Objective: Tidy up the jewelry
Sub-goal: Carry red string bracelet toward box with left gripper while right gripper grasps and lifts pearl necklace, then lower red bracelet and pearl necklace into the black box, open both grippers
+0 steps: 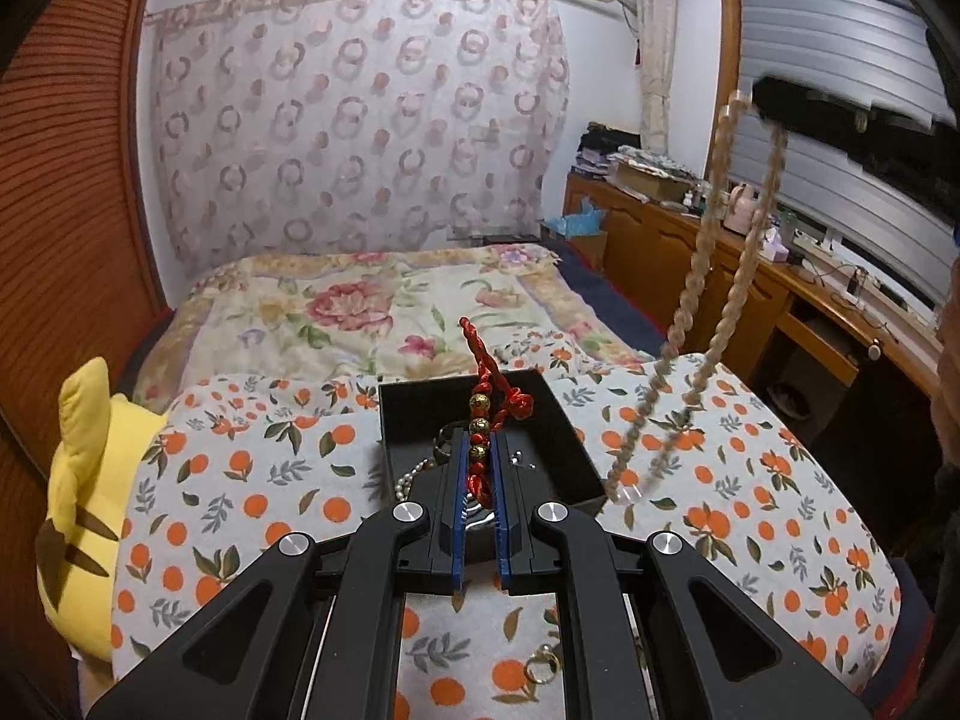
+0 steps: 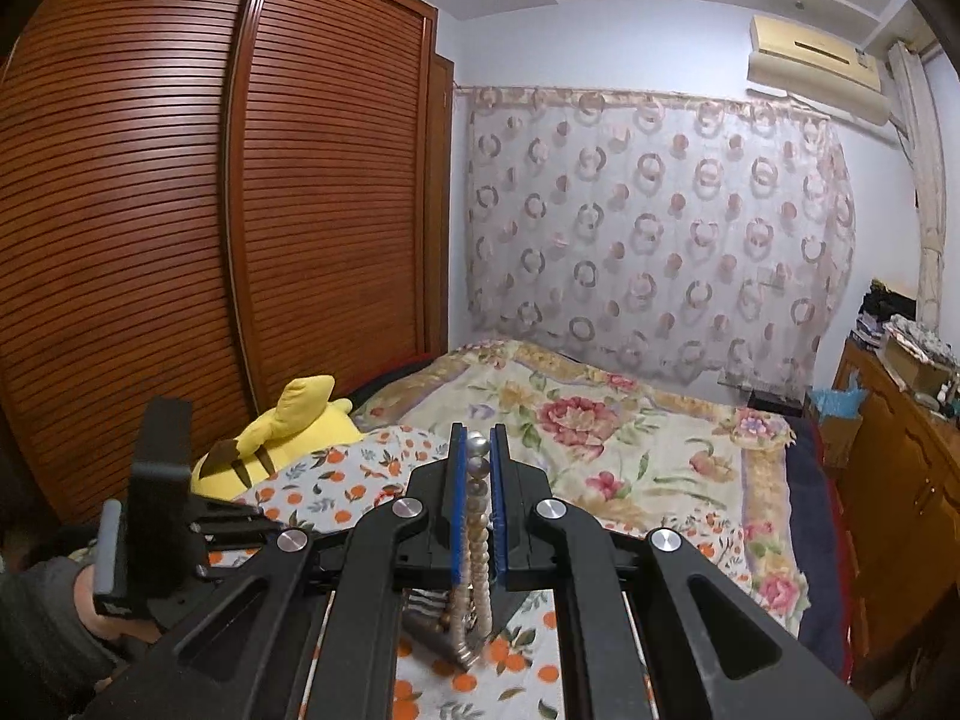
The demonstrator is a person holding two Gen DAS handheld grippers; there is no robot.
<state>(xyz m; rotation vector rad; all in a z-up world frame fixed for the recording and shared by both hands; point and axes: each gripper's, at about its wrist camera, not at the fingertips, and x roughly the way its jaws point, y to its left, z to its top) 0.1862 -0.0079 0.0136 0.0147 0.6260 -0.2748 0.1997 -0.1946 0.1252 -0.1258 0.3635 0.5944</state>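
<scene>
Currently mid-placing: left gripper (image 1: 480,468) pinches red cord bracelet (image 1: 483,414) w/ gold beads over black box (image 1: 540,420) on the orange-print cloth (image 1: 252,480). Right gripper (image 2: 478,480) clamps pearl necklace (image 2: 478,540), loop dangling beside box. Next, prob: lower bracelet in, release, then feed necklace in w/o snagging.

Motion-blurred pearl necklace (image 1: 690,324) strands

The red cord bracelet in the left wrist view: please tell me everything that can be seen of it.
The red cord bracelet is a knotted, shiny red string with three small golden beads in a row. It is clamped between the blue-lined jaws of the left gripper. It stands nearly upright, its loose knotted end sticking up beyond the jaws, above the open black box on the orange-print cloth.
</scene>
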